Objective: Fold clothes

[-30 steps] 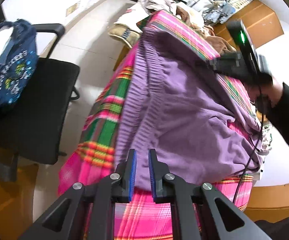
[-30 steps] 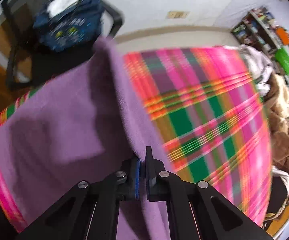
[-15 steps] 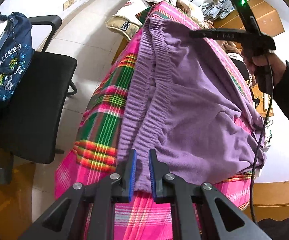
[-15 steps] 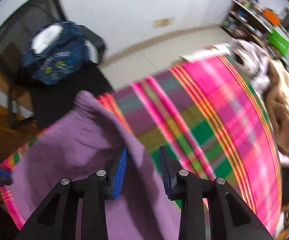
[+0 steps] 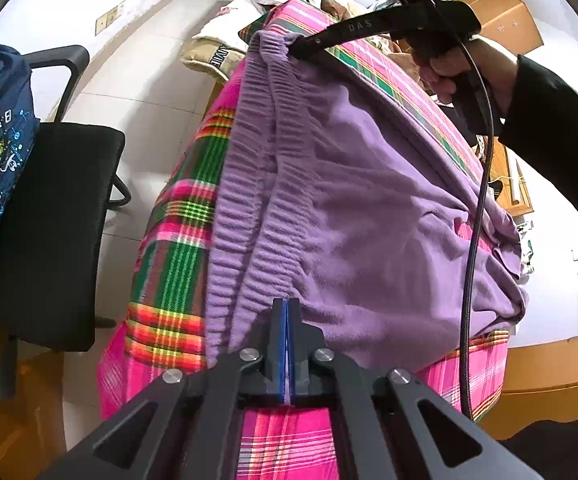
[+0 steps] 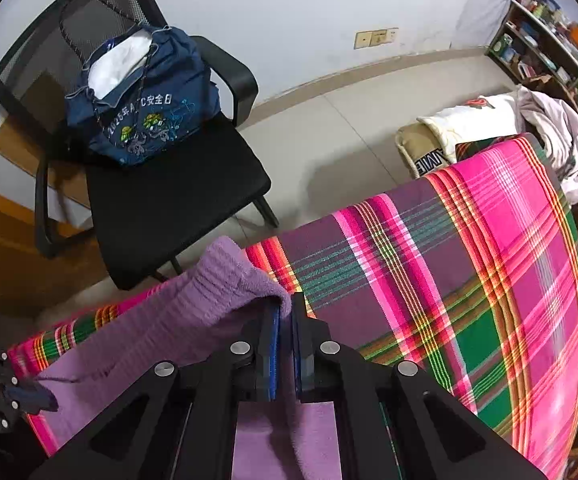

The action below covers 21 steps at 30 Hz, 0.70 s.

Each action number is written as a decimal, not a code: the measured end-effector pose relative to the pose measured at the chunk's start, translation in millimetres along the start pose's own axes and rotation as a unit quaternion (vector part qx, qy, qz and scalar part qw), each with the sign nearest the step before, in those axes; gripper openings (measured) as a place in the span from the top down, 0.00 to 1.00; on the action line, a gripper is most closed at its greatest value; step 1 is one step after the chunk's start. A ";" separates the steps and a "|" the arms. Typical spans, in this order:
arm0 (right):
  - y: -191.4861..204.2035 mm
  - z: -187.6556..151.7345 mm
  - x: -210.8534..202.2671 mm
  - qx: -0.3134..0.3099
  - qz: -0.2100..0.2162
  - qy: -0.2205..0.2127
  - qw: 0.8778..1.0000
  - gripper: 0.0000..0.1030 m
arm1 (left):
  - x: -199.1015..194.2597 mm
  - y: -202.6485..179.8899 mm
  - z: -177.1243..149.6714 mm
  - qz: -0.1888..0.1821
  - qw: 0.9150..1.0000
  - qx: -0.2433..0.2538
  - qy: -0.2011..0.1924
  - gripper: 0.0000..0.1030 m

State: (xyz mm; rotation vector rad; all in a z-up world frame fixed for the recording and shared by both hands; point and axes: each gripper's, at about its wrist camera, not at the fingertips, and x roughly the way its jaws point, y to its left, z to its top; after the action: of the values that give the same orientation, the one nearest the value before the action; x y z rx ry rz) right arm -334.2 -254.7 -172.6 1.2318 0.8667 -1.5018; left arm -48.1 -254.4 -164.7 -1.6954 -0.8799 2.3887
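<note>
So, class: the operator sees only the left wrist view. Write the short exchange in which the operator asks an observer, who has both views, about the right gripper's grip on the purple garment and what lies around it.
Operator: I see the right gripper only side-on. Is it on the purple garment?
Observer: Its jaws are closing, with the garment's ribbed corner between the pads.
Operator: What lies just past that corner?
Observer: The garment ends there. Beyond it is the plaid cloth, with nothing purple over it.
Operator: And the blue bag on the chair?
Observer: It stands open at the top, with something white showing inside.
</note>
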 end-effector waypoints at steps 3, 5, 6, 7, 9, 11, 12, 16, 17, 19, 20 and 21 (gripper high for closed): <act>-1.1 0.2 -1.4 0.006 0.005 -0.002 1.000 0.93 | -0.1 1.3 -0.9 -0.004 1.000 -0.005 -0.002 1.00; -3.5 0.1 -1.0 0.015 0.016 0.003 1.000 0.91 | -3.9 5.5 -0.5 0.000 1.000 -0.012 -0.010 1.00; -3.6 -0.4 -0.8 0.016 0.021 0.007 1.000 0.86 | -6.6 9.4 -0.1 -0.005 1.000 -0.018 -0.012 1.00; -3.1 -1.1 -1.4 0.015 0.022 0.007 1.000 0.81 | -9.2 13.3 0.4 -0.010 1.000 -0.024 -0.015 0.98; -0.5 -3.6 -5.2 0.010 0.025 0.002 1.000 0.69 | -13.1 21.1 1.7 -0.023 0.999 -0.035 -0.018 0.95; 1.2 -6.2 -10.3 0.013 0.027 -0.007 1.000 0.68 | -12.3 22.2 4.3 -0.026 0.999 -0.029 -0.010 0.88; 1.8 -7.8 -12.9 0.016 0.027 -0.011 0.999 0.68 | -11.3 20.6 5.5 -0.027 0.999 -0.023 -0.008 0.86; 4.4 -14.4 -23.8 0.027 0.028 -0.026 0.999 0.68 | -8.6 5.6 11.5 -0.035 0.999 0.007 -0.007 0.84; 5.2 -18.7 -29.0 0.033 0.029 -0.034 0.998 0.68 | -7.8 1.3 12.3 -0.035 0.999 0.014 -0.008 0.84; 6.9 -29.8 -38.5 0.045 0.033 -0.046 0.997 0.68 | -3.6 -2.6 15.5 -0.027 0.999 0.022 -0.008 0.82; 7.8 -34.9 -41.5 0.049 0.035 -0.049 0.997 0.68 | -1.2 -2.9 17.0 -0.018 1.000 0.024 -0.007 0.82; 9.7 -41.3 -42.9 0.052 0.036 -0.048 0.997 0.68 | 1.0 -3.2 18.6 -0.010 1.000 0.026 -0.007 0.82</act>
State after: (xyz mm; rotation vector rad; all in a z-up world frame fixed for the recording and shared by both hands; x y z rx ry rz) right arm -312.7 -208.6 -140.1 1.2427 0.6821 -1.5515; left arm -65.8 -258.9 -159.8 -1.6465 -0.8261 2.3914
